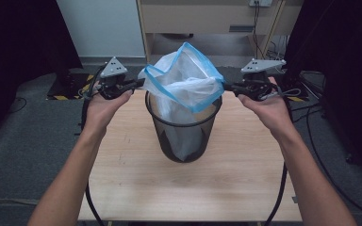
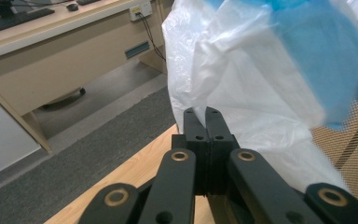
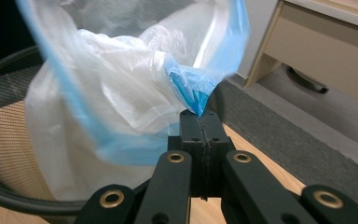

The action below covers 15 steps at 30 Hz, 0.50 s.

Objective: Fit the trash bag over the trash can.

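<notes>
White plastic bag [image 1: 184,80] with blue rim, half inside mesh bin [image 1: 184,136] on wooden surface [image 1: 122,169] | left gripper [image 1: 139,84] clamped on bag's edge | right gripper [image 1: 226,86] clamped on opposite blue rim

This looks like an office turned into a recording corner. A light wooden table [image 1: 136,188] stands on grey carpet [image 1: 23,141], with a beige desk [image 2: 51,60] behind it carrying a keyboard [image 2: 14,18] and mouse [image 2: 72,7]. A wall socket [image 2: 140,9] feeds trailing cables, black curtains [image 1: 14,42] hang at both sides (studio-like), and yellow-black hazard tape [image 1: 59,97] marks the floor.
</notes>
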{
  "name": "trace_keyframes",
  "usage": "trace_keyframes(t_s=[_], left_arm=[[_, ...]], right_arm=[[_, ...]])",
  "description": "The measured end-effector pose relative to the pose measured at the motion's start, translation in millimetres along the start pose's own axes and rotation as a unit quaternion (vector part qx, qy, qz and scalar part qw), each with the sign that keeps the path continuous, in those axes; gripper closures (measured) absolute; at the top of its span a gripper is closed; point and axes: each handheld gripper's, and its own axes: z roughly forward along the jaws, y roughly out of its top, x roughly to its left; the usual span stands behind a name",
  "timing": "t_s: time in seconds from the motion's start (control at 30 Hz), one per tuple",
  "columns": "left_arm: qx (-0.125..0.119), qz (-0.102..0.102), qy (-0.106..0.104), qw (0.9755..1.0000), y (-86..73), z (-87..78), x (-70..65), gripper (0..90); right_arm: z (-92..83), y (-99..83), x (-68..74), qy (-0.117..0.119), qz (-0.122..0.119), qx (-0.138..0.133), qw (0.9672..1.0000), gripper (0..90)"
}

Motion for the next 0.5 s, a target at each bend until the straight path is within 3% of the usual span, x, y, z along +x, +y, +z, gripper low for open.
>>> trace_keyframes(t_s=[0.33, 0.4, 0.43, 0.5], left_arm=[[-0.003, -0.020, 0.008, 0.9998, -14.3, -0.1, 12.6, 90.0], [0.001, -0.017, 0.003, 0.9998, -16.3, 1.8, 11.7, 90.0], [0.015, -0.030, 0.003, 0.9994, -18.1, 1.1, 8.3, 90.0], [0.012, -0.026, -0.003, 0.9996, -20.3, 2.6, 6.7, 90.0]], right_arm=[[-15.7, -10.4, -23.2, -0.024, 0.022, 0.005, 0.9995, 90.0], [-15.1, -13.4, -25.7, -0.025, 0.025, 0.011, 0.9993, 90.0], [-14.0, -15.2, -26.1, -0.024, 0.028, 0.010, 0.9993, 90.0], [-12.0, -18.2, -25.1, -0.019, 0.029, 0.013, 0.9993, 90.0]])
